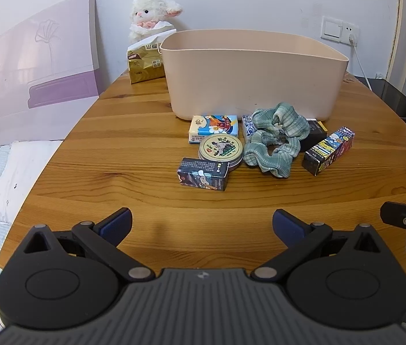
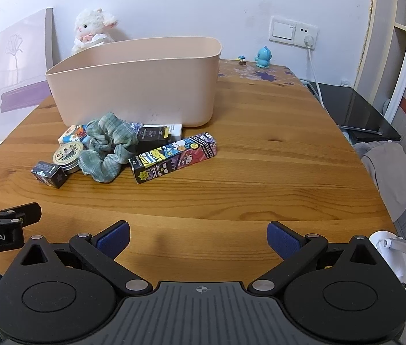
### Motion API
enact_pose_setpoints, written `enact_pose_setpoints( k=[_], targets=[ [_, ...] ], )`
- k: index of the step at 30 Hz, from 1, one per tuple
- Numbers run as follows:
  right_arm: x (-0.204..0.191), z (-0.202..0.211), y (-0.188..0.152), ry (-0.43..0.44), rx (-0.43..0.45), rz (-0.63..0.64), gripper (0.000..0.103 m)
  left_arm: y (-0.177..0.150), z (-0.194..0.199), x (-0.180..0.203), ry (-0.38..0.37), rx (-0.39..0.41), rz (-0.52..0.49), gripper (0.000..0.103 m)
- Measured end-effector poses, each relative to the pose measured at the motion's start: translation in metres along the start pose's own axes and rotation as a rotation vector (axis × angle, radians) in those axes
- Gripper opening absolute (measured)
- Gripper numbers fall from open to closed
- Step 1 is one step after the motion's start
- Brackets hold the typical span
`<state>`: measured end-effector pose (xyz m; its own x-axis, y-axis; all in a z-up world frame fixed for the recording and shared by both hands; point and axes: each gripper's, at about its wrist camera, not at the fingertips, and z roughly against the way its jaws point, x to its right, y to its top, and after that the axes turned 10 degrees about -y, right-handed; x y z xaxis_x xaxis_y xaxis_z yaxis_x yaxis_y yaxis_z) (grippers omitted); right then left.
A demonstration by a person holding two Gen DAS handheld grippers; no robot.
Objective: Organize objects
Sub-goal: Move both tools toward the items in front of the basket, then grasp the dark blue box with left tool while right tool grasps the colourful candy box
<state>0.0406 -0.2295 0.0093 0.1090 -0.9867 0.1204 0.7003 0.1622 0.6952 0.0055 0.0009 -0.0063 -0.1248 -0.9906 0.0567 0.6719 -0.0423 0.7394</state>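
Note:
A peach plastic bin (image 1: pixel 248 74) (image 2: pixel 134 86) stands on the wooden table (image 1: pixel 134 149) (image 2: pixel 274 158). In front of it lie a green scrunchie (image 1: pixel 274 139) (image 2: pixel 108 149), a round tin (image 1: pixel 220 149) (image 2: pixel 67 153), a small dark box (image 1: pixel 203 174) (image 2: pixel 49 174), a blue tissue pack (image 1: pixel 213 128) (image 2: pixel 73 133), a long cartoon box (image 1: pixel 329 150) (image 2: pixel 174 156) and a black box (image 1: pixel 315 133) (image 2: pixel 154 135). My left gripper (image 1: pixel 202 227) is open and empty, well short of the pile. My right gripper (image 2: pixel 198 240) is open and empty too.
A plush lamb (image 1: pixel 151 14) (image 2: pixel 93 27) and a gold tissue pack (image 1: pixel 145 63) sit behind the bin. A blue figurine (image 2: pixel 263 57) stands at the far right. A purple headboard (image 1: pixel 30 80) and bed lie left; a black side table (image 2: pixel 355 112) is right.

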Motion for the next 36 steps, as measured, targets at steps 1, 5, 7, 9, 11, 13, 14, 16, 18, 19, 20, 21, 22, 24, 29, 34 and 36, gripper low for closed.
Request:
enact_pose_setpoints(
  k=[1,5,7,9,11,13,14,16,18,19,20,21,22,24,29,34,36],
  targets=[
    [0.0,-0.001,0.001,0.002,-0.001,0.001,0.103,0.001,0.0,-0.001,0.001,-0.001,0.001,0.103],
    [-0.001,-0.004,0.004,0.007,-0.003,-0.003,0.103,0.003,-0.003,-0.003,0.004,-0.002,0.008,0.103],
    [0.0,-0.006,0.006,0.01,-0.001,-0.012,0.103,0.004,-0.006,-0.005,0.007,-0.005,0.012,0.103],
    [0.0,-0.01,0.01,0.013,0.001,-0.021,0.103,0.006,-0.008,-0.007,0.01,-0.009,0.016,0.103],
    [0.0,-0.014,0.014,0.015,0.003,-0.025,0.103,0.007,-0.012,-0.01,0.014,-0.014,0.025,0.103],
    [0.0,-0.018,0.019,0.015,0.012,-0.024,0.103,0.01,-0.015,-0.013,0.02,-0.017,0.035,0.103],
    [-0.001,-0.021,0.022,0.017,0.017,-0.022,0.103,0.012,-0.017,-0.014,0.025,-0.015,0.039,0.103],
    [-0.002,-0.028,0.027,0.024,0.017,-0.026,0.103,0.016,-0.021,-0.015,0.034,-0.013,0.036,0.103],
    [-0.002,-0.035,0.033,0.037,0.011,-0.038,0.103,0.019,-0.025,-0.015,0.051,-0.007,0.018,0.103],
    [-0.002,-0.038,0.036,0.04,0.008,-0.042,0.103,0.02,-0.027,-0.016,0.058,-0.005,0.013,0.103],
    [-0.003,-0.042,0.039,0.041,0.006,-0.045,0.103,0.021,-0.028,-0.016,0.06,-0.004,0.012,0.103],
    [-0.004,-0.046,0.043,0.041,0.004,-0.044,0.103,0.022,-0.031,-0.018,0.057,-0.008,0.013,0.103],
    [-0.005,-0.049,0.045,0.04,0.001,-0.043,0.103,0.023,-0.033,-0.019,0.054,-0.013,0.015,0.103],
    [-0.009,-0.056,0.051,0.041,-0.003,-0.038,0.103,0.024,-0.04,-0.022,0.049,-0.028,0.016,0.103],
    [-0.021,-0.071,0.062,0.033,-0.011,-0.013,0.103,0.028,-0.052,-0.028,0.053,-0.031,0.018,0.103],
    [-0.037,-0.09,0.067,0.008,-0.053,0.012,0.103,0.029,-0.065,-0.035,0.014,-0.054,0.048,0.103],
    [-0.039,-0.094,0.068,0.01,-0.053,-0.001,0.103,0.028,-0.07,-0.039,-0.005,-0.066,0.061,0.103]
  ],
)
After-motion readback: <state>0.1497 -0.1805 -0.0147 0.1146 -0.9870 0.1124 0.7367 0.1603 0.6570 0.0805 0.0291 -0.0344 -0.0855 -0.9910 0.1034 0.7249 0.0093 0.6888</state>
